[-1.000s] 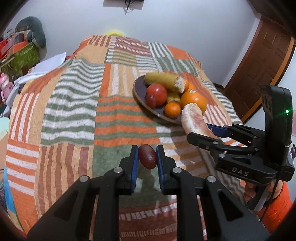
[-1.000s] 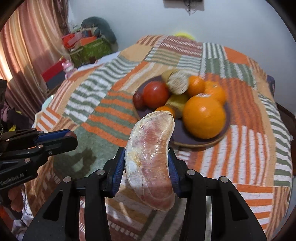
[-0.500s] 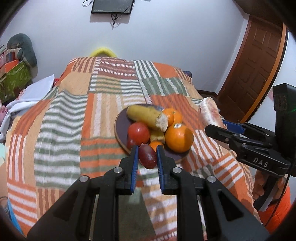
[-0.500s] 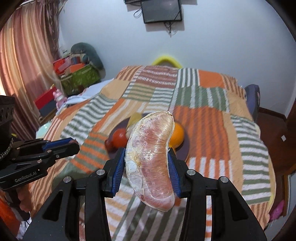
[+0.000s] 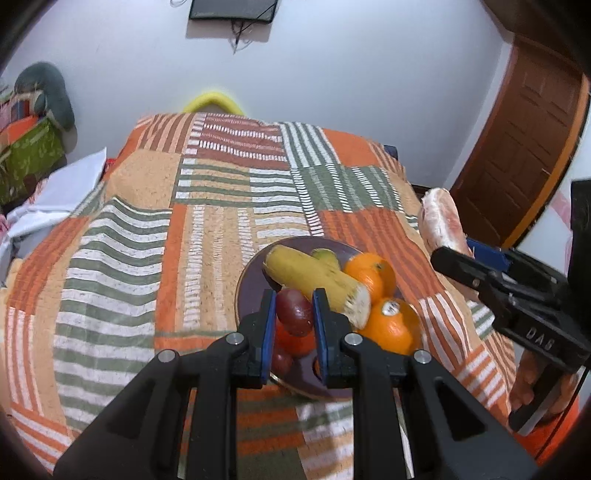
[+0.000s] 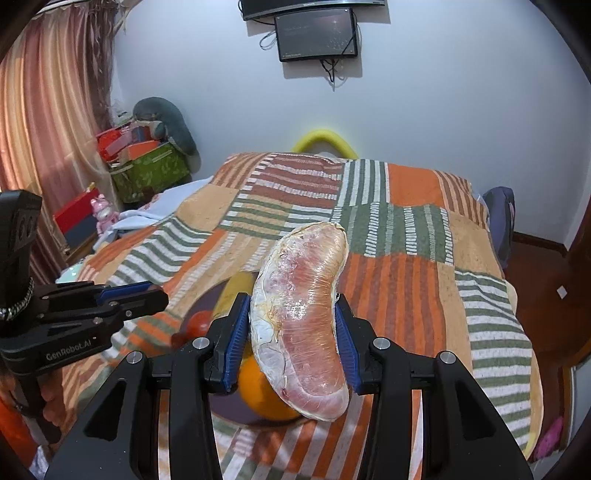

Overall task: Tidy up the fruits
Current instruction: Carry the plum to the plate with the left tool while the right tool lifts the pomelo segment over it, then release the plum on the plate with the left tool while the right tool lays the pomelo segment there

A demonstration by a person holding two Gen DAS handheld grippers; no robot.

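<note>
My left gripper (image 5: 294, 314) is shut on a small dark red plum (image 5: 294, 312) and holds it above the near side of a dark purple plate (image 5: 248, 291). The plate holds a yellow banana (image 5: 317, 282), two oranges (image 5: 391, 326), a red tomato (image 5: 291, 341) and other fruit. My right gripper (image 6: 291, 328) is shut on a wrapped pink pomelo segment (image 6: 301, 317), held high over the plate (image 6: 201, 306). The pomelo segment also shows at the right of the left wrist view (image 5: 441, 225).
The plate sits on a bed with an orange, green and white striped patchwork blanket (image 5: 147, 229). Boxes and a grey plush (image 6: 162, 122) stand at the left by a curtain. A brown door (image 5: 517, 155) is at the right. A screen (image 6: 317, 35) hangs on the far wall.
Both grippers have risen and moved forward over the plate, each still holding its fruit. The plum now hangs over the plate's near side; the pomelo segment is higher above the plate.
</note>
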